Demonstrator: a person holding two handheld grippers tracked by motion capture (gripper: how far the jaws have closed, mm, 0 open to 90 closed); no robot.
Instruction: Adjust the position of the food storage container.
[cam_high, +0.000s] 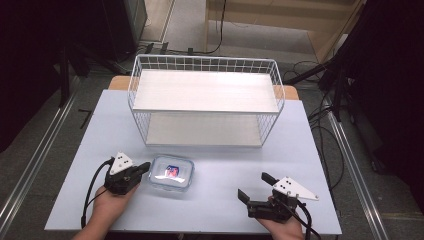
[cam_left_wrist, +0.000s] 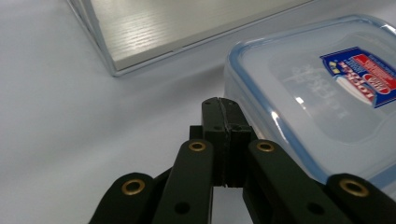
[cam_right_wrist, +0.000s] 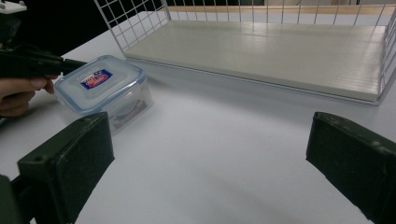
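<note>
I have the left tool with its jaws pressed flat together and nothing between them; in the left gripper view the 2 black pads meet along 1 seam. Its tip sits right at the near left corner of the clear plastic container, and I cannot tell whether it touches the wall or stops just short. Seen along that tool, the container lies ahead and to the right, flat on the pale surface, lid on, with a blue rim seal and a red and blue label on top. Something dark shows through the side wall in the right gripper view, too blurred for me to name.

My right tool stands wide, with nothing between its jaws; in its own view the 2 pads sit at the far left and far right of the frame with bare surface between them. From this tool the container is ahead and off to the left, well apart, and the left tool reaches it from the left with the hand behind it.

Beyond both tools stands the white wire rack with 2 pale shelves. The container lies just in front of its lower shelf, not inside.
</note>
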